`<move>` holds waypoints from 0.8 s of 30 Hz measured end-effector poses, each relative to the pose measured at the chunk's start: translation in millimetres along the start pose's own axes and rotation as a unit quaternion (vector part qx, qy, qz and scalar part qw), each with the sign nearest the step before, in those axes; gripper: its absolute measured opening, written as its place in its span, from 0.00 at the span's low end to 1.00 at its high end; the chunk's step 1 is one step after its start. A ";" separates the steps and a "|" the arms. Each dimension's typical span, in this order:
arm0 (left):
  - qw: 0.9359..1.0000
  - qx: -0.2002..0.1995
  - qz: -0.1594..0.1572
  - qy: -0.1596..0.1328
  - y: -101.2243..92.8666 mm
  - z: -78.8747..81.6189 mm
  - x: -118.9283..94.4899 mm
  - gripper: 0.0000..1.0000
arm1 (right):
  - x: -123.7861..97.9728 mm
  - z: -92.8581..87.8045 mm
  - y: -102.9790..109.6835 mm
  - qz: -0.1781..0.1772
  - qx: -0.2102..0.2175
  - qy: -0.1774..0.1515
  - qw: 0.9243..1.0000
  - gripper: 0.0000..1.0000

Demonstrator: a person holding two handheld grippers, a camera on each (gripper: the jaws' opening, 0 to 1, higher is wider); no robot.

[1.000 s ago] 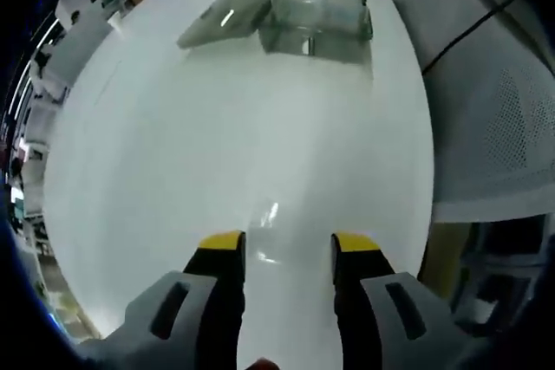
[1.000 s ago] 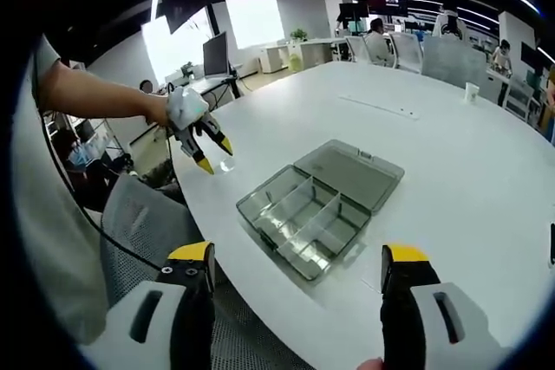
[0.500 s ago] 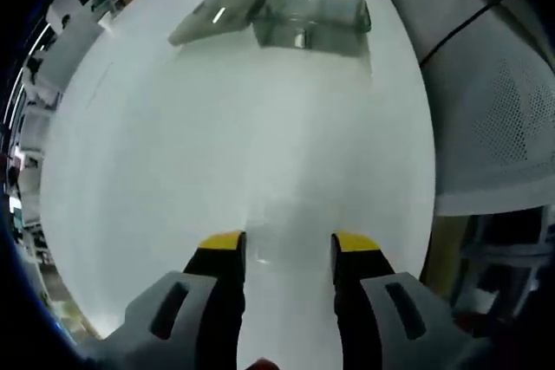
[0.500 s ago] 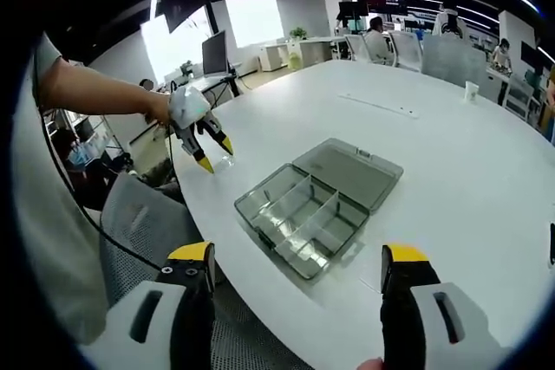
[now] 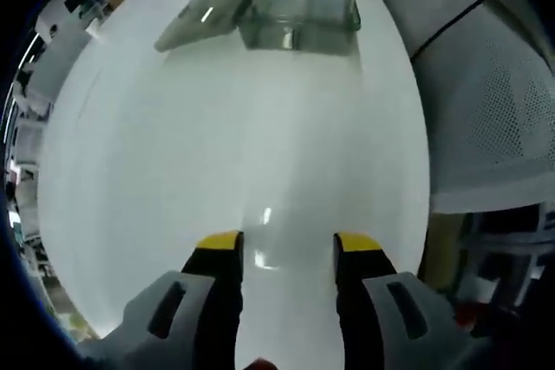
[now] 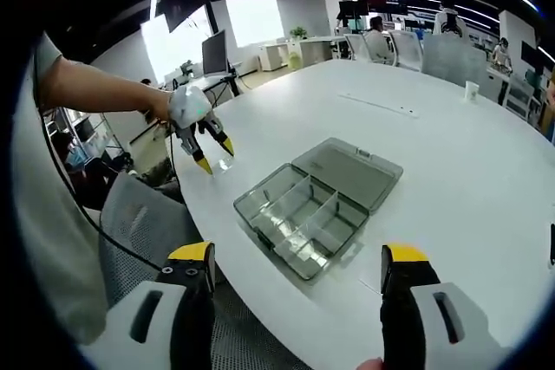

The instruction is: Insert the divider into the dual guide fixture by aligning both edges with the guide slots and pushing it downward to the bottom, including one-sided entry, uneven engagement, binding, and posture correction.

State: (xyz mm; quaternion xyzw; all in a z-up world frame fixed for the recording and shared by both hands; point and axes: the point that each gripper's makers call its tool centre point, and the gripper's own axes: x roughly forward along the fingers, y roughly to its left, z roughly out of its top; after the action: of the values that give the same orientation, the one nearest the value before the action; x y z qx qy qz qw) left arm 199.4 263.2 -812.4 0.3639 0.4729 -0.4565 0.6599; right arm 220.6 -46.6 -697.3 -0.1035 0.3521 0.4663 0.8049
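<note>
At a white table [image 6: 451,153], the left gripper [image 6: 213,153] hovers, jaws spread, over a small clear divider [image 6: 226,163]; the right gripper [image 6: 295,268], wide open and empty, faces the compartment box [image 6: 303,218].

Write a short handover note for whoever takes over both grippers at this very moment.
Left gripper: jaws open, low over a small clear piece lying on the white table, probably the divider; not gripped.
Right gripper: jaws open, empty, hanging back near the table edge.
Clear compartment box: lid open flat, some dividers already standing inside.
Done: nothing inserted by these grippers as far as shows.
Left: grasp piece, align both edges, push down.
</note>
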 end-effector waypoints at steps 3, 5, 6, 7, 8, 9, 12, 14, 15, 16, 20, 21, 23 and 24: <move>1.000 -0.002 -0.001 0.003 0.3 -2.1 1.4 0.39 | -0.3 -0.1 -0.1 0.000 0.000 0.000 1.000 0.76; 1.000 -0.002 -0.002 0.002 0.3 -1.3 0.8 0.39 | -0.7 -0.7 -0.7 -0.001 0.001 0.000 1.000 0.76; 1.000 -0.001 -0.004 0.002 -0.4 -1.1 0.8 0.39 | -0.7 -0.8 -0.8 -0.001 0.001 0.000 1.000 0.76; 1.000 0.000 -0.009 0.002 -1.9 -0.9 1.0 0.38 | -0.8 -1.2 -1.0 -0.001 0.001 0.000 1.000 0.76; 1.000 0.000 -0.011 0.002 -2.6 -1.0 1.1 0.36 | -1.0 -1.2 -1.1 -0.001 0.000 0.000 1.000 0.76; 1.000 0.001 -0.014 0.003 -3.6 -1.1 1.4 0.35 | -1.0 -1.0 -1.0 -0.001 0.001 0.000 1.000 0.76; 1.000 0.006 -0.018 0.005 -3.1 -0.3 2.1 0.35 | -0.9 -0.9 -1.0 -0.002 0.002 -0.001 1.000 0.76; 1.000 0.007 -0.019 0.006 -2.2 0.1 2.4 0.34 | -0.6 -1.1 -0.6 -0.002 0.001 0.000 1.000 0.76; 1.000 0.008 -0.019 0.007 -1.9 0.0 2.4 0.33 | -0.5 -1.2 -0.1 -0.001 0.000 0.000 1.000 0.76; 1.000 0.007 -0.019 0.007 -1.2 0.2 2.4 0.31 | -0.5 -1.3 0.2 -0.002 0.001 0.000 1.000 0.76; 1.000 -0.003 -0.024 0.003 0.4 0.2 2.9 0.30 | -0.5 -0.9 1.2 -0.001 0.000 0.000 1.000 0.76; 1.000 -0.002 -0.024 0.004 0.0 0.3 2.8 0.30 | -0.6 -0.7 1.1 -0.001 0.000 -0.001 1.000 0.76; 1.000 0.002 -0.022 0.007 -0.5 1.0 2.9 0.30 | -0.9 0.1 0.8 -0.002 0.001 -0.002 1.000 0.76; 1.000 0.001 -0.021 0.008 -0.2 0.7 3.1 0.30 | -1.0 0.3 0.5 -0.002 0.000 -0.003 1.000 0.76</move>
State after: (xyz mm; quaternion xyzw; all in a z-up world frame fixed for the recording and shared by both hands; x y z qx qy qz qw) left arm 199.9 261.7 -815.1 0.3579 0.4850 -0.4682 0.6461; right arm 220.0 -46.9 -696.3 -0.1028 0.3497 0.4651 0.8067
